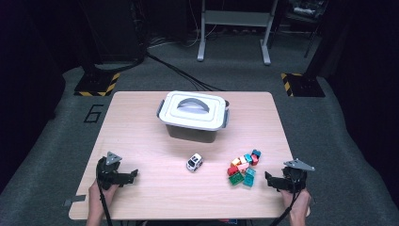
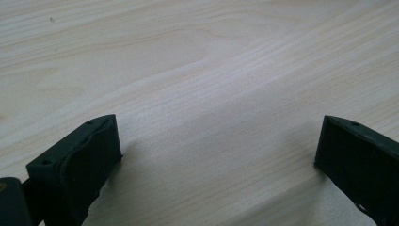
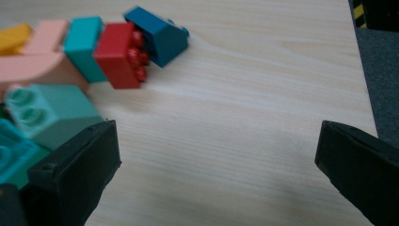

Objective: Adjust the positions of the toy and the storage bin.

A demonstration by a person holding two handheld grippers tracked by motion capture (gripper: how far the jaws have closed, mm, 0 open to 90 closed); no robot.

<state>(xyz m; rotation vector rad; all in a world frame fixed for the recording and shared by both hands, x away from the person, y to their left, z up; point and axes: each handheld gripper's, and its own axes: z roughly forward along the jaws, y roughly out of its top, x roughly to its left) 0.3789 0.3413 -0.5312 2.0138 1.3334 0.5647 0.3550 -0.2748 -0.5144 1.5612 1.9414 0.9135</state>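
Wooden table (image 1: 141, 141) carries all items. Left gripper (image 1: 133, 175) rests at the near left corner of the table, held by the left hand (image 1: 96, 200); its fingers (image 2: 80, 160) stand wide apart with nothing between them, bare wood beneath. Right gripper (image 1: 268, 178) rests at the near right edge, held by the right hand (image 1: 297, 207); its fingers (image 3: 75, 172) also stand wide apart and hold nothing. Pile of toy bricks (image 1: 243, 168) lies on the table just beside the right gripper, toward the centre. In the right gripper view, the nearest green brick (image 3: 47, 115) sits just behind that gripper's left finger, with a red brick (image 3: 120, 54) and a blue brick (image 3: 157, 35) touching each other farther off. Toy car (image 1: 194, 162) stands near the table centre, apart from the bricks. Grey lidded box (image 1: 194, 116) stands behind it.
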